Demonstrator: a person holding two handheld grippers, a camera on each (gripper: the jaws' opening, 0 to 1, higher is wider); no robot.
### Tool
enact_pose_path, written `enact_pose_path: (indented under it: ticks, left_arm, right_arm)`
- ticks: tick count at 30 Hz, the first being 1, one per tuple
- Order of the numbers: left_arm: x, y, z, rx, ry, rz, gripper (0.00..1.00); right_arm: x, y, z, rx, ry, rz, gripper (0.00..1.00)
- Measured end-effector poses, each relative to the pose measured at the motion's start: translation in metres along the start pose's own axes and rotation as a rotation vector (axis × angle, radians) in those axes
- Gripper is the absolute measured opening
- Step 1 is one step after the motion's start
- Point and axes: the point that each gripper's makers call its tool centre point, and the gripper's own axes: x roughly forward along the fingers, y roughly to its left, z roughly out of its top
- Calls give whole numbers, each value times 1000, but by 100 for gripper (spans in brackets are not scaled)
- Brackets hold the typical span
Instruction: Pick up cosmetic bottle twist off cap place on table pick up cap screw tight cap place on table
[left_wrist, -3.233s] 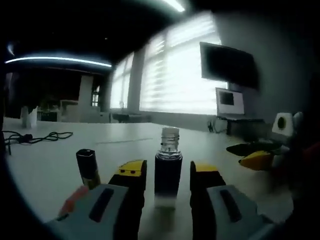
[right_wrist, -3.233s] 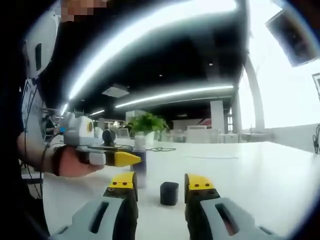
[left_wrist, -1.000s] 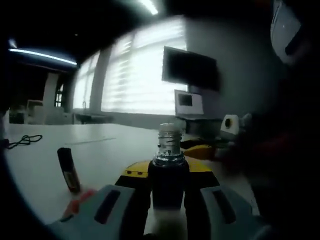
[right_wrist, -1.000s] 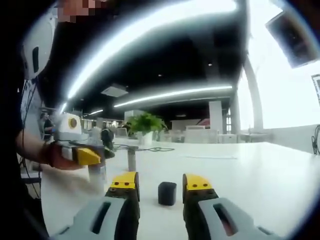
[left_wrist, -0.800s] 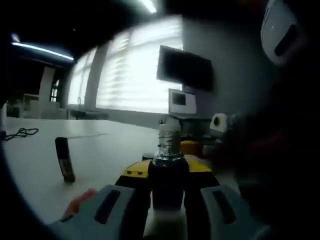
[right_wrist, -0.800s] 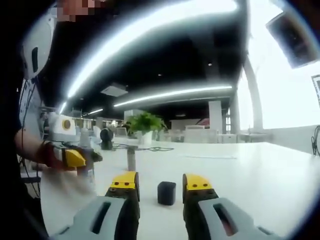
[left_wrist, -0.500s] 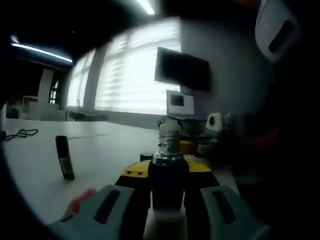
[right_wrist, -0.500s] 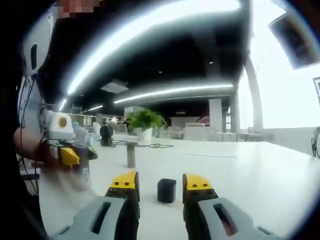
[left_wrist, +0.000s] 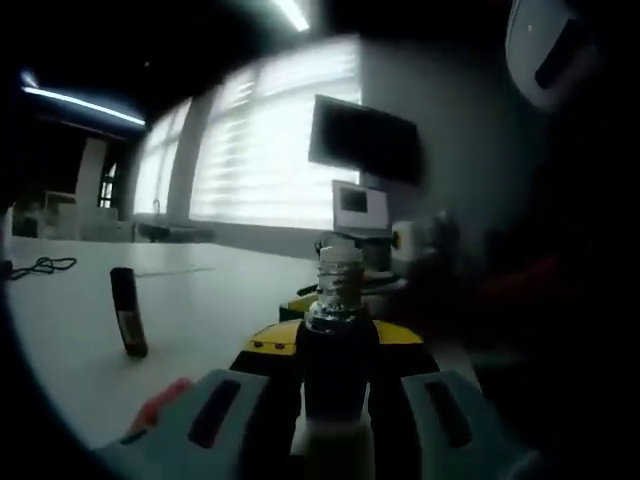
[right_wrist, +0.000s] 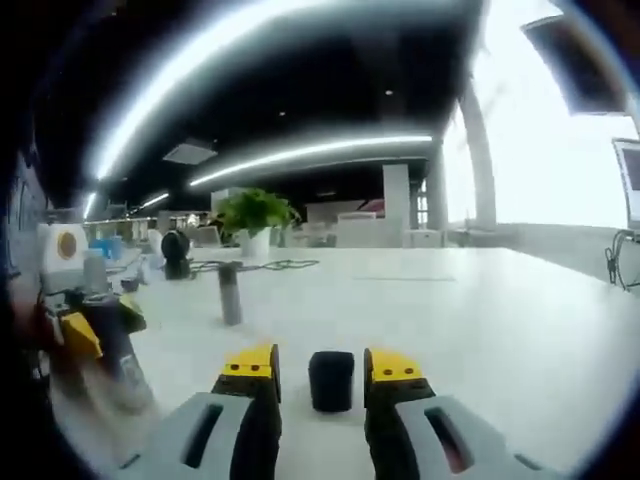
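In the left gripper view, the left tool (left_wrist: 335, 375) is clamped on the uncapped bottle (left_wrist: 337, 345), held upright, with a dark tube (left_wrist: 128, 325) standing well to its left on bare counter (left_wrist: 210, 300). In the right gripper view, the cap (right_wrist: 331, 380) sits between the parted jaws of the right tool (right_wrist: 322, 385); open counter spreads to its right.

1. No text, label, brand, number or sign can be read in either view.
2. The dark cosmetic bottle (left_wrist: 336, 345) shows no legible print on its body.
3. The wall screen (left_wrist: 362, 140) and the smaller monitor (left_wrist: 358, 203) below it are too blurred for any characters to be made out.
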Motion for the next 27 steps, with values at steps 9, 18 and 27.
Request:
enact_pose_path:
  ticks: [9,18,27]
  left_arm:
    - [-1,4,0,-3,-6,7,15]
    - [-1,4,-1,-4,-6,10,15]
    - [-2,5,-1,-17,-5,8,15]
  right_arm:
    - [7,-3,-18,-71,98,-48,23]
    - [7,-9,-22,-86,115,-86,14]
    - [4,-1,-13,-74,63,-21,13]
